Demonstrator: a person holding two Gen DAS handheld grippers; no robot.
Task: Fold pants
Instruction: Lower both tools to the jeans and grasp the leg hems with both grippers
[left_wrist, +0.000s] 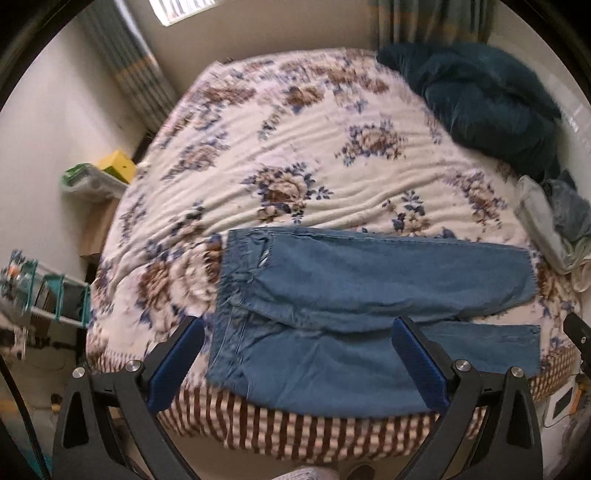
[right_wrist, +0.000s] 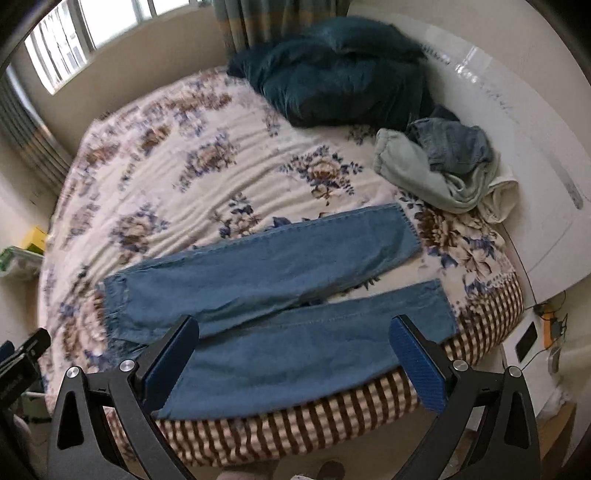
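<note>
- Left gripper (left_wrist: 297, 363): jaws spread wide, holding nothing, above the waist end of the jeans (left_wrist: 369, 291) spread on the floral bedspread (left_wrist: 295, 147).
- Right gripper (right_wrist: 293, 363): jaws likewise wide apart and empty, above the near leg, cuffs to its right.

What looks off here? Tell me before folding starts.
The pants lie flat but their legs splay apart at the hems, and the near leg hangs over the bed edge. A crumpled clothes pile sits beyond the hems. Nothing looks damaged.

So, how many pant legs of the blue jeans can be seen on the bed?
2. The far leg lies toward the middle of the bed; the near leg lies along its front edge.
</note>
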